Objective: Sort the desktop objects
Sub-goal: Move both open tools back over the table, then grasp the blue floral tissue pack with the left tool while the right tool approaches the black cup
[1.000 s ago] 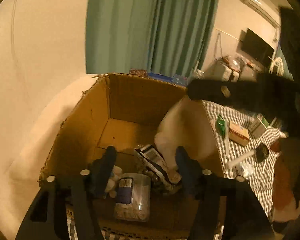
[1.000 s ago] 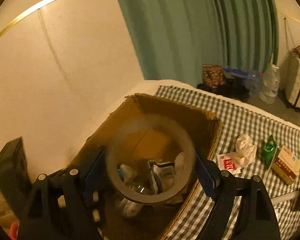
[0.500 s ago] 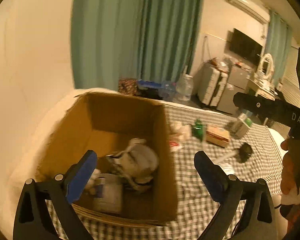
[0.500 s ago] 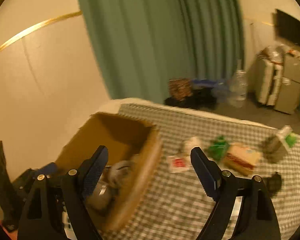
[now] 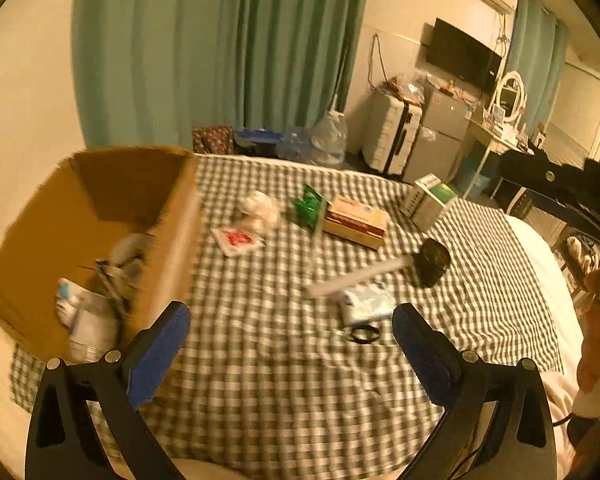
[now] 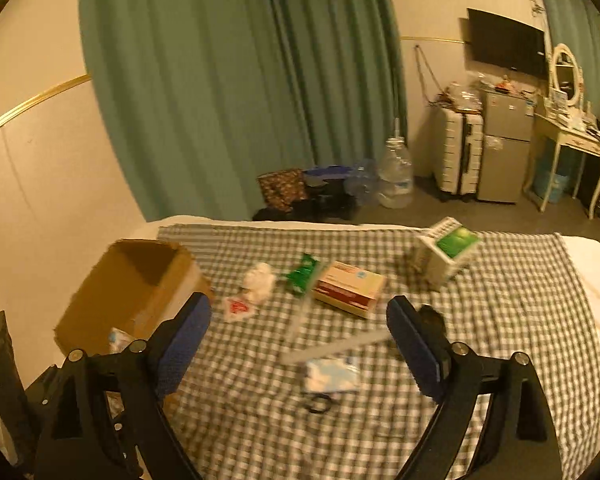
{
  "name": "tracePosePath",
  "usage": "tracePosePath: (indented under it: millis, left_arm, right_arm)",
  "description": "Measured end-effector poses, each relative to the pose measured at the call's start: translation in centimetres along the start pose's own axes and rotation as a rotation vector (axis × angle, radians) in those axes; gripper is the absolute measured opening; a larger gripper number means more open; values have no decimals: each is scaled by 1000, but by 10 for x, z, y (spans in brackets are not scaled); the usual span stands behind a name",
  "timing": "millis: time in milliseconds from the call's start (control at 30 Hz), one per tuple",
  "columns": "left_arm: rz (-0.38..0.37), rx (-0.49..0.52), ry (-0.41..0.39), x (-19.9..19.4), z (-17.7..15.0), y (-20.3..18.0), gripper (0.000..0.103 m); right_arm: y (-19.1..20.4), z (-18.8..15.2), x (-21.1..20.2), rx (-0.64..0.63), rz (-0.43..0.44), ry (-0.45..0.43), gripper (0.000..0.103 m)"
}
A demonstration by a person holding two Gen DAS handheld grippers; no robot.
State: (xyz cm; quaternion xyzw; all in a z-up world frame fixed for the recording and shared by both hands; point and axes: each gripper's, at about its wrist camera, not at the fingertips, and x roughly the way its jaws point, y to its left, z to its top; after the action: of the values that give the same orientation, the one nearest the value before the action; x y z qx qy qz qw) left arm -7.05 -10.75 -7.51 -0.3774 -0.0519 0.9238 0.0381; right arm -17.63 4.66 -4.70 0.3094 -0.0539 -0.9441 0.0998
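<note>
A cardboard box with several items inside stands at the left of a checked cloth; it also shows in the right wrist view. On the cloth lie a crumpled tissue, a red-and-white packet, a green packet, a flat carton, a green-and-white box, a white stick with a black head, a blue-white pack and a black ring. My left gripper and right gripper are open and empty above the cloth.
Green curtains hang behind the bed. Water bottles, a suitcase, a small fridge and a white dressing table stand on the floor beyond. The bed edge is at right.
Both grippers have pulled back from over the box and swung right. The tape roll held by the right gripper and the item at the left gripper are released; both are now open.
</note>
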Motion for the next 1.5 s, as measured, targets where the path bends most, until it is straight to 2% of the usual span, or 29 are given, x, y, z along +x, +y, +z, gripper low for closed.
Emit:
tracePosePath:
  millis: [200, 300, 433, 533, 800, 1067, 1200, 1233, 1333, 1367, 1400, 1467, 1500]
  left_arm:
    - [-19, 24, 26, 34, -8, -44, 103]
    - [-24, 49, 37, 58, -14, -61, 103]
    - [-32, 38, 95, 97, -25, -73, 103]
    - [-35, 17, 149, 128, -32, -78, 103]
    - [-41, 7, 211, 190, -38, -92, 103]
    - [19, 25, 214, 217, -37, -95, 103]
    - [16, 34, 203, 219, -36, -94, 103]
    - [15, 34, 200, 218, -36, -93, 101]
    - [32, 38, 208, 217, -37, -90, 86]
    - [31, 37, 209, 214, -37, -87, 78]
    - [23, 34, 211, 213, -36, -85, 77]
    - [3, 22, 216, 210, -34, -82, 76]
    - [-5, 16, 215, 208, -34, -81, 76]
  right_arm:
    - [-64, -16, 17, 69, -55, 40, 93]
    - [-95, -33, 38, 106, -138, 80, 93]
    - [-117, -56, 66, 124, -152, 137, 93]
    - [-131, -69, 89, 147, -129, 183, 93]
    - [-142, -80, 134, 149, -92, 244, 93]
    - [-146, -75, 175, 100, -127, 281, 93]
    - [-144, -73, 190, 78, -126, 295, 93]
    - [-143, -73, 193, 65, -132, 296, 93]
    - [-139, -72, 197, 23, -163, 292, 92]
    - [-140, -72, 198, 23, -167, 292, 89]
    - [-141, -72, 199, 31, -162, 294, 84]
    - [-145, -72, 201, 56, -124, 309, 58]
    - [-146, -73, 202, 64, -117, 321, 57]
